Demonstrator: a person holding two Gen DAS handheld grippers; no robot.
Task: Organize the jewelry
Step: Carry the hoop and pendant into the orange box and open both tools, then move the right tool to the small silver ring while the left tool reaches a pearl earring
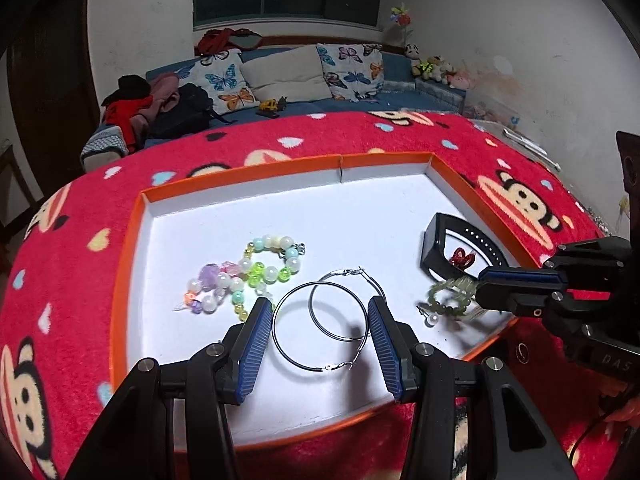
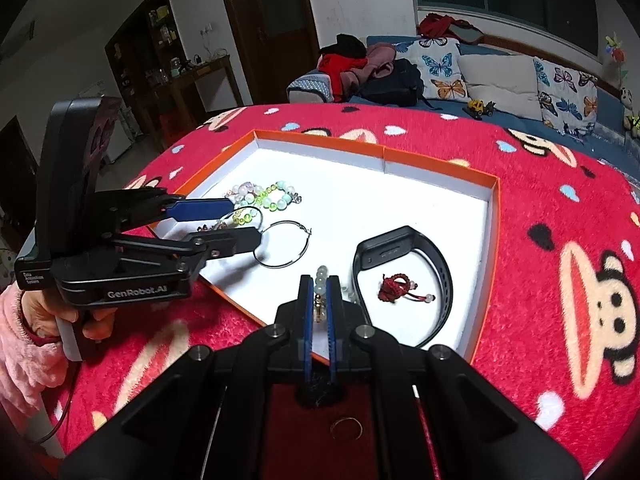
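A white tray with an orange rim (image 1: pixel 240 173) lies on a red cartoon blanket. In it are pastel bead bracelets (image 1: pixel 248 276), two silver hoop earrings (image 1: pixel 320 320), a black smart band (image 1: pixel 436 240) around a red knotted cord (image 1: pixel 462 258), a pearl stud (image 1: pixel 431 319) and a green bead bracelet (image 1: pixel 452 296). My left gripper (image 1: pixel 318 308) stands open just above the tray floor, its fingers either side of the hoops without touching them. My right gripper (image 2: pixel 319 290) is shut on the green bead bracelet (image 2: pixel 322 274) at the tray's near right edge.
A thin gold ring (image 2: pixel 347 428) lies on the blanket outside the tray, under the right gripper. A hand in a pink sleeve (image 2: pixel 24 340) holds the left gripper (image 2: pixel 246 220). Behind the table stands a blue sofa (image 1: pixel 312 100) with cushions and clothes.
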